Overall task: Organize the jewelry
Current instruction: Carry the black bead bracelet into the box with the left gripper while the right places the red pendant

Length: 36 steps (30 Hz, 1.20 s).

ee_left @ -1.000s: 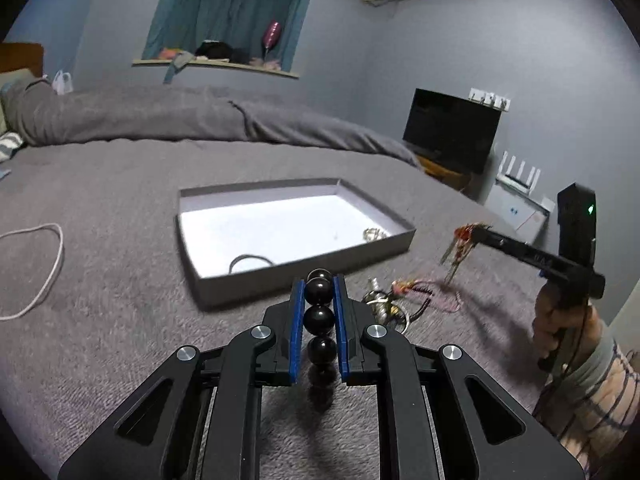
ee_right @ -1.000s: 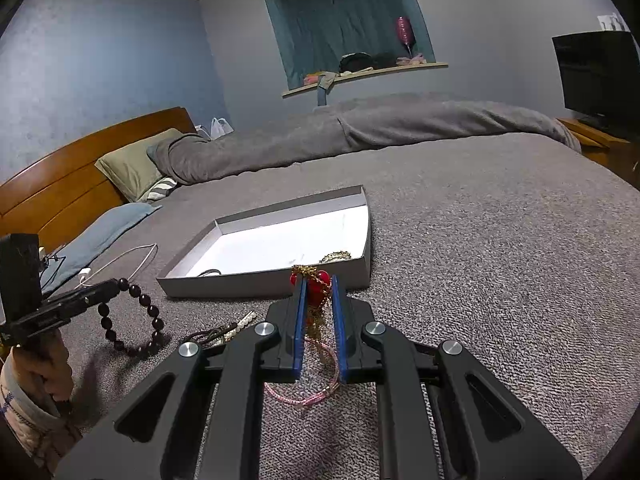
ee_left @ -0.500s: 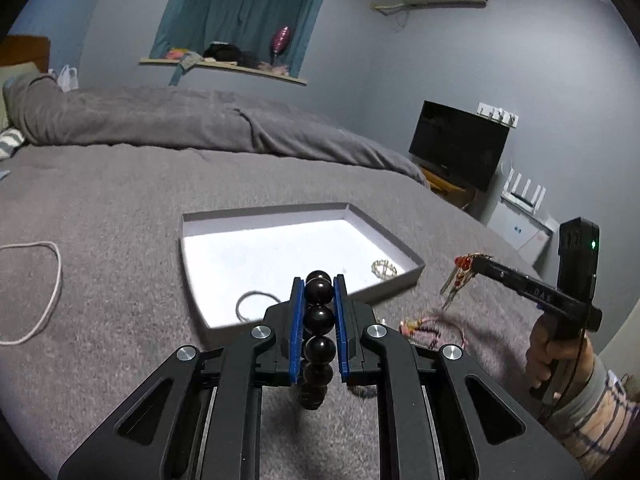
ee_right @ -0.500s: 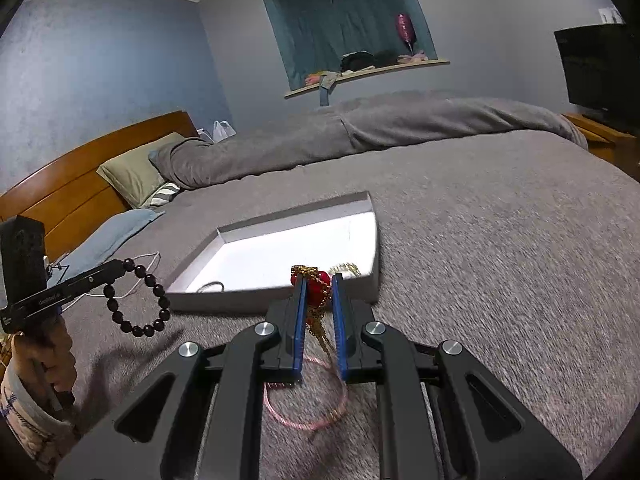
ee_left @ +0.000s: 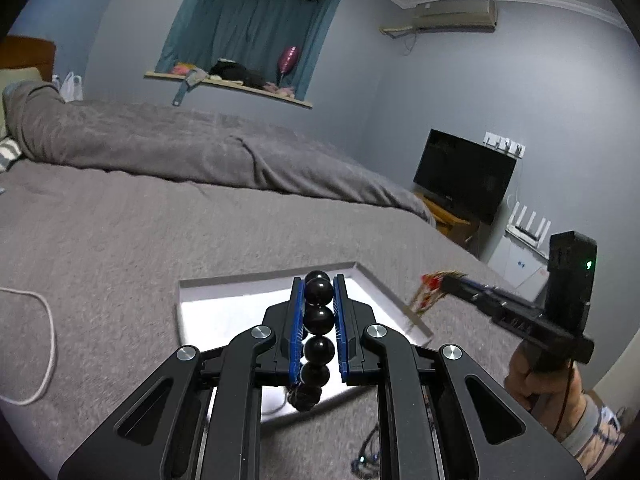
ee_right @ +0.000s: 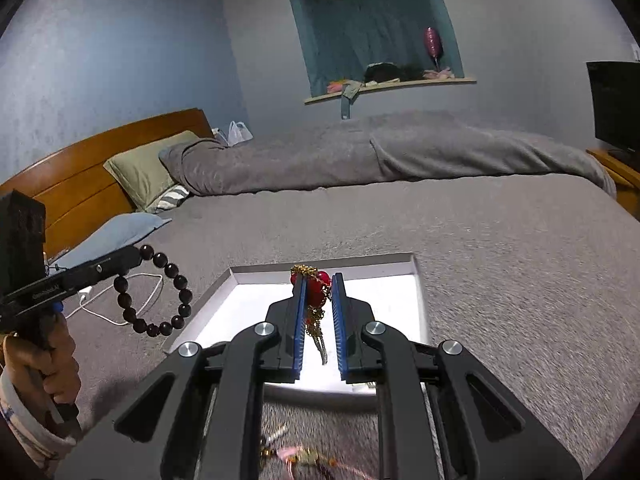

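Observation:
My left gripper [ee_left: 318, 286] is shut on a black bead bracelet [ee_left: 319, 320], held above the near edge of the open grey box [ee_left: 240, 278] with a white floor. The bracelet hangs as a loop in the right wrist view [ee_right: 160, 296]. My right gripper [ee_right: 318, 280] is shut on a red and gold charm piece [ee_right: 314, 292] whose chain dangles between the fingers, above the box [ee_right: 418, 280]. The right gripper also shows in the left wrist view [ee_left: 444, 280], over the box's right wall.
Loose jewelry lies on the grey bedspread in front of the box [ee_right: 300, 456] [ee_left: 366, 456]. A white cable [ee_left: 44, 320] lies to the left. A rolled duvet [ee_left: 200, 148], pillows [ee_right: 144, 168] and a TV [ee_left: 464, 176] lie beyond.
Both grippers have risen and moved forward over the box with their pieces. The pink cord that hung under the right gripper now lies on the bedspread.

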{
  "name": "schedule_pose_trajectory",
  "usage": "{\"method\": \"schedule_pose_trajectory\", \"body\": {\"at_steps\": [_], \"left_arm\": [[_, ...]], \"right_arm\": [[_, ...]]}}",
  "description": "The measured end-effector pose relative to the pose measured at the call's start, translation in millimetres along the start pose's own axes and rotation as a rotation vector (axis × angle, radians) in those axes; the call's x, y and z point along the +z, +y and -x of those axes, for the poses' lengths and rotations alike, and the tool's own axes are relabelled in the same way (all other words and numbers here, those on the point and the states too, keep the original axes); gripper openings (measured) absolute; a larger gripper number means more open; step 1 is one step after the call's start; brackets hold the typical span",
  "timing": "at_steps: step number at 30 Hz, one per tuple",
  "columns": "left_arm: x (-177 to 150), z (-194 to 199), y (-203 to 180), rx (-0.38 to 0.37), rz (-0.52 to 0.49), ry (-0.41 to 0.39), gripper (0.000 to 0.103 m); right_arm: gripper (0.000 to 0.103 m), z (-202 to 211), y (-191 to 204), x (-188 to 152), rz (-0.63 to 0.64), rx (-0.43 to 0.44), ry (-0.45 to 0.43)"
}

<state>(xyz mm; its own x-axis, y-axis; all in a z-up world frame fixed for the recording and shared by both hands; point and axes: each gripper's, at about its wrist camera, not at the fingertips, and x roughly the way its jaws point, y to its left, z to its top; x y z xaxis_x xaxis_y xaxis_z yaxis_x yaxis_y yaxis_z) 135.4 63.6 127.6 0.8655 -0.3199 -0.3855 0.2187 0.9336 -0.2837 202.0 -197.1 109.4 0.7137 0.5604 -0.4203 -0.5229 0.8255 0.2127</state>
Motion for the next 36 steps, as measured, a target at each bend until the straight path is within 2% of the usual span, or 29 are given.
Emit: {"method": "schedule_pose_trajectory", "body": {"at_steps": [6,11,16,22,23,25,26,27,28,32,36], "left_arm": [[-13,-40,3,-0.002,0.001,0.067,0.015],[-27,-71,15,0.051,-0.008,0.129,0.015],[-33,-83,36,0.137,0.006,0.178,0.015],[-40,-87,43,0.181,0.005,0.229,0.016],[-40,-86,44,0.186,0.006,0.231,0.019],[-40,-82,44,0.200,0.002,0.218,0.038],[-40,-79,43,0.205,-0.005,0.206,0.043],[-39,-75,42,0.207,-0.014,0.190,0.052],[-40,-71,40,0.210,-0.021,0.180,0.057],[-40,-55,30,0.199,-0.045,0.153,0.062],[-46,-42,19,0.167,-0.064,0.145,0.064]], "right_arm": [[0.012,-38,2,-7,0.002,0.007,0.075],[0.012,-71,2,-17,-0.001,-0.001,0.172],[0.012,-92,-2,-29,-0.004,-0.040,0.254],[0.013,-95,-7,-33,-0.012,-0.069,0.281],[0.015,-94,-7,-33,-0.016,-0.071,0.282],[0.015,-90,-9,-31,-0.026,-0.062,0.265],[0.022,-87,-11,-29,-0.031,-0.060,0.255],[0.032,-82,-13,-28,-0.038,-0.056,0.240],[0.035,-78,-15,-27,-0.044,-0.053,0.223],[0.038,-54,-22,-22,-0.050,-0.059,0.150],[0.040,-37,-32,-27,-0.069,-0.063,0.137]]}}
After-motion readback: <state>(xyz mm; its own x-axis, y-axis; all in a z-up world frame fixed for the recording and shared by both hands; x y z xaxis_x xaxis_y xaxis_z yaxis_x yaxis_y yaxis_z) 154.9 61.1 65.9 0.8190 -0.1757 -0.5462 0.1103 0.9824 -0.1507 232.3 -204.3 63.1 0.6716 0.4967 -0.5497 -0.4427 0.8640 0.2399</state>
